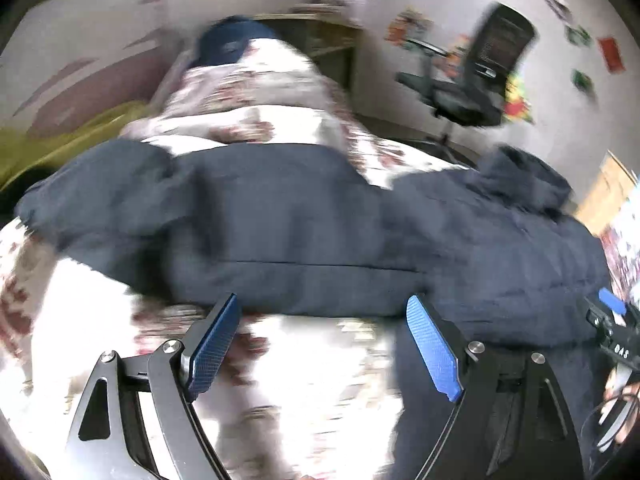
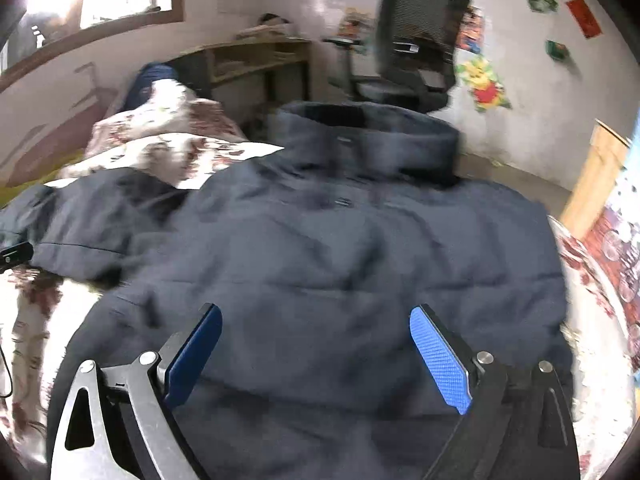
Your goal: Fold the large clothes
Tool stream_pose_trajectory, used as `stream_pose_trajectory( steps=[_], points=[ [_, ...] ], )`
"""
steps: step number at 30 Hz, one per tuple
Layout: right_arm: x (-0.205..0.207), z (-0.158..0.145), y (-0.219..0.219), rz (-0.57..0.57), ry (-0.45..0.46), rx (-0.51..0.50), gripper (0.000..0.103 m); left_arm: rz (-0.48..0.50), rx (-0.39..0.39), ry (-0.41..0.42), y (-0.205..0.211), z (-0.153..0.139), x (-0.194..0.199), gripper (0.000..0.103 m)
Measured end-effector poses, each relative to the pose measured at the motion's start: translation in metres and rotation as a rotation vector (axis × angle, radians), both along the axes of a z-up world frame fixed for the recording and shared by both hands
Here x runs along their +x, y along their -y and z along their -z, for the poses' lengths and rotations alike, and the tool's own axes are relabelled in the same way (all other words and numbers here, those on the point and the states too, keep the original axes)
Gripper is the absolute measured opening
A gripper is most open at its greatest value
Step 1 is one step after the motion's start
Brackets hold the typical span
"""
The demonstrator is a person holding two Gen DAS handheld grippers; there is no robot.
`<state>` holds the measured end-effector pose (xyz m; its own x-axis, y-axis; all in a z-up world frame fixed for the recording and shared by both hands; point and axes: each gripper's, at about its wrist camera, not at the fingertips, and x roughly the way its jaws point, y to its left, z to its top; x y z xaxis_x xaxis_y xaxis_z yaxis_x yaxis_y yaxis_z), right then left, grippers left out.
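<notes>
A large dark navy padded jacket point(image 2: 340, 240) lies spread on a bed covered by a white and red floral sheet point(image 1: 304, 380). Its collar point(image 2: 368, 136) points away from me, and one sleeve point(image 1: 120, 208) stretches out to the left. My left gripper point(image 1: 322, 308) hovers open above the jacket's near edge, with only bedding and fabric below its blue pads. My right gripper point(image 2: 316, 316) hovers open over the jacket's body, nothing between its pads. Part of the right gripper point(image 1: 610, 320) shows at the right edge of the left wrist view.
A rolled floral quilt point(image 1: 248, 96) with a dark blue item point(image 1: 228, 44) lies at the head of the bed. A black office chair point(image 2: 416, 44) and a wooden shelf point(image 2: 260, 60) stand by the far wall. A yellow cloth point(image 1: 60, 140) lies at the left.
</notes>
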<state>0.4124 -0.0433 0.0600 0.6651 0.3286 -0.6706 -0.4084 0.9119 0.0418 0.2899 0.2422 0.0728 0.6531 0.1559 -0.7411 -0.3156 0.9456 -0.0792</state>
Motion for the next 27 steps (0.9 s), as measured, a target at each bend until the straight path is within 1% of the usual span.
stream_pose_trajectory(
  steps=[2,3,8,11,13,16,19,21,22,24,26,27],
  points=[
    [-0.001,0.0,-0.029,-0.04,-0.008,0.005,0.095,-0.061,0.004,0.003,-0.026,-0.004,-0.012,0.081],
    [0.0,0.001,-0.041,-0.054,-0.012,0.007,0.095,-0.113,-0.001,0.005,-0.047,-0.006,-0.021,0.081],
    [-0.002,0.006,-0.093,-0.115,-0.005,-0.004,0.095,-0.297,-0.052,0.03,-0.117,-0.013,-0.054,0.081],
    [0.002,0.014,-0.118,-0.13,-0.003,-0.038,0.095,-0.408,-0.134,0.032,-0.16,-0.009,-0.06,0.081],
    [0.008,0.022,-0.131,-0.133,-0.016,-0.059,0.095,-0.445,-0.166,0.034,-0.178,-0.006,-0.06,0.081],
    [0.02,0.037,-0.144,-0.12,-0.036,-0.094,0.095,-0.461,-0.211,0.059,-0.195,-0.005,-0.057,0.081],
    [0.033,0.055,-0.155,-0.101,-0.05,-0.145,0.095,-0.45,-0.22,0.078,-0.2,-0.005,-0.053,0.081],
    [0.039,0.065,-0.157,-0.091,-0.054,-0.171,0.096,-0.445,-0.185,0.078,-0.197,-0.006,-0.051,0.081],
    [0.04,0.07,-0.158,-0.091,-0.052,-0.183,0.099,-0.442,-0.154,0.077,-0.194,-0.007,-0.05,0.081],
    [0.039,0.077,-0.162,-0.095,-0.029,-0.217,0.102,-0.435,-0.111,0.079,-0.19,-0.005,-0.049,0.081],
    [0.036,0.081,-0.165,-0.098,-0.004,-0.243,0.103,-0.43,-0.079,0.074,-0.185,-0.004,-0.048,0.081],
    [0.035,0.081,-0.165,-0.098,0.004,-0.244,0.103,-0.431,-0.071,0.074,-0.184,-0.002,-0.045,0.079]
  ],
)
